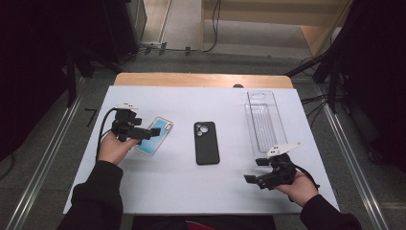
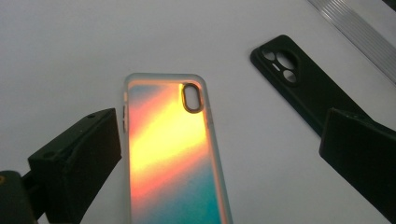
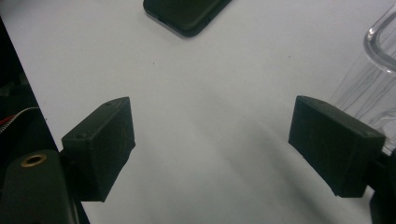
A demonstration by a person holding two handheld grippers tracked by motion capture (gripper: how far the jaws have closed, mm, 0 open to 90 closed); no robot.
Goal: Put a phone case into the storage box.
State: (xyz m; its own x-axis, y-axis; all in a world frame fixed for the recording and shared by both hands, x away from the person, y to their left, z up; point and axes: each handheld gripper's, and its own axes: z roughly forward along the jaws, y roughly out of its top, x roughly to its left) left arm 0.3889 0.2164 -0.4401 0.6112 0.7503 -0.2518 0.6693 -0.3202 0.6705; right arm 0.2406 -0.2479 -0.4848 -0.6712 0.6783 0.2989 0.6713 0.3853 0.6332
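1. Iridescent phone case (image 2: 173, 154) lies flat on our white table (image 1: 172, 191), well left of centre, its back face up and glowing orange, yellow and teal in the left gripper view.
2. Our left gripper (image 1: 143, 132) hangs just over the near end of that case with its jaws spread wide; the case lies in the gap between them, and neither pad presses on it.
3. Seen from the high view, the case is tilted, its camera cut-out end pointing away from us and to the right.
4. Our left hand (image 1: 114, 147) holds the gripper from the table's left side, and a black cable loops out behind it.
5. A black phone case (image 1: 207, 143) lies near the table's middle, well apart from the iridescent one, its camera holes at the far end.
6. Our right gripper (image 1: 255, 170) hovers over bare table near the front right, jaws spread with nothing between them.
7. A clear plastic tray (image 1: 265, 120) lies just beyond the right gripper, running toward the far edge.
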